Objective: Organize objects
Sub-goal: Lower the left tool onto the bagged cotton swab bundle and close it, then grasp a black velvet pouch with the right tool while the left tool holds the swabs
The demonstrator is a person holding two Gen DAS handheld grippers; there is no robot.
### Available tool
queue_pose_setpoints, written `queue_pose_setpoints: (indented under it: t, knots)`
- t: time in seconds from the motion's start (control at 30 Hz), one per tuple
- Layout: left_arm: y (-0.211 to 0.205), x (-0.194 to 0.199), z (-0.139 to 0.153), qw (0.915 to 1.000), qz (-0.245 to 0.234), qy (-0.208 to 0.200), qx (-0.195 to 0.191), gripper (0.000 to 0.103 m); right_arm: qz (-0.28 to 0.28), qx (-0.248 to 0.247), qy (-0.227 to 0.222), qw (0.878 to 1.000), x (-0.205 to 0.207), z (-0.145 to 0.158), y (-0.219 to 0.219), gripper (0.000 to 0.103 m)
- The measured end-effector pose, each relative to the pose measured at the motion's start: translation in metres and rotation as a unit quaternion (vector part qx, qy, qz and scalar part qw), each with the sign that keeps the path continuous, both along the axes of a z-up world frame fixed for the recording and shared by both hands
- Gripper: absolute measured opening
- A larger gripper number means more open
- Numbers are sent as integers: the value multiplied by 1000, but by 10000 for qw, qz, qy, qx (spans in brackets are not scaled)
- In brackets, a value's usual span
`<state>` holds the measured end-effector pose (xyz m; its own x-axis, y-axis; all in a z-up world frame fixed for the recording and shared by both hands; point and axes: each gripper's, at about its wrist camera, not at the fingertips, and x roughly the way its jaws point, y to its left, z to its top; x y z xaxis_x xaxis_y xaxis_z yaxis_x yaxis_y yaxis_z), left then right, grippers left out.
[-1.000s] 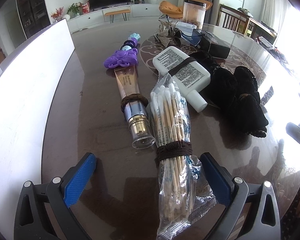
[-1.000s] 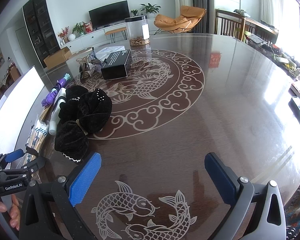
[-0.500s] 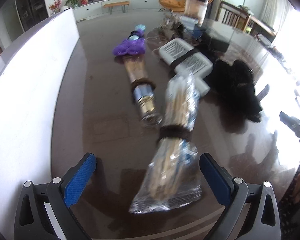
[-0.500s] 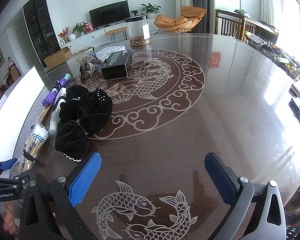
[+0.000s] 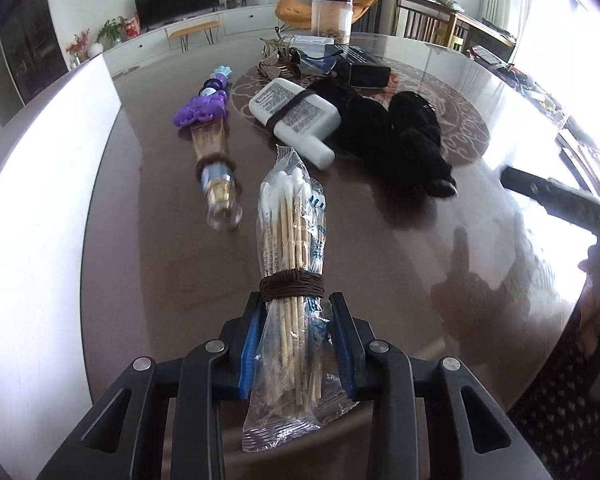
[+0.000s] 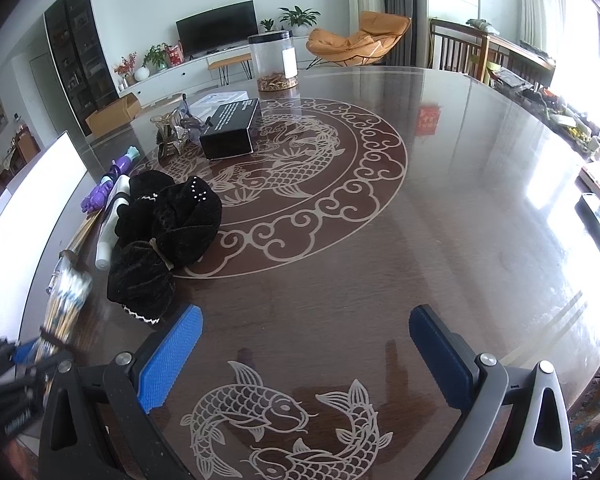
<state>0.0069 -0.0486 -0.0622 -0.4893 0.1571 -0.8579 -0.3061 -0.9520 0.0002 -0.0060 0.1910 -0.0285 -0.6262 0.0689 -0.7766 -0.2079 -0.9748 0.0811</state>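
My left gripper (image 5: 296, 312) is shut on a clear bag of cotton swabs (image 5: 290, 240) bound with a brown hair tie, gripping its near end just behind the tie. The bag also shows blurred in the right wrist view (image 6: 66, 300), with the left gripper (image 6: 32, 356) at the far left. Beyond it lie a cosmetic tube (image 5: 216, 164) with a brown tie, a purple clip (image 5: 200, 110), a white bottle (image 5: 294, 118) with a black band and black velvet scrunchies (image 5: 404, 136). My right gripper (image 6: 304, 342) is open and empty over the bare table.
A white board (image 5: 32, 220) runs along the left table edge. A black box (image 6: 232, 128), a clear jar (image 6: 274, 62) and a small metal ornament (image 6: 172, 132) stand further back on the round wooden table (image 6: 420, 220). The right gripper's edge (image 5: 560, 200) shows at right.
My left gripper moved forward and closed on the near end of the cotton swab bag; it was open a second ago. The right gripper has not moved.
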Motion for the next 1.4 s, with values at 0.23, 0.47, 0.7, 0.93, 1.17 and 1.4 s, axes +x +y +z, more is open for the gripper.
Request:
queue_pose_setpoints:
  t: [0.23,0.47,0.7,0.93,1.17,1.4]
  knots:
    - [-6,-2,2,9998,72,-71,182,32,101,-141,227,9996,4,8,-2,103]
    - [-1,-1,2,9998,87,-35,181,32,922,-1392,47,9859,-31,21,-38,103]
    - [-6,4,2,9995,91,-36,317,32,1456,-1036,-662,9817,-80,-15,-74,46]
    - [-9,6,2,9990,109,-3,445,32,1530,-1205,-664,9786,-40,-20,-28,37]
    - [-14,2,2,9973,259,-6,694,32,1611,-883,-866,9792,-22,-2,-20,91]
    - [-21,9,9,9958,299,36,870,30,838,-349,-1140,9893,-44,-13,-23,31]
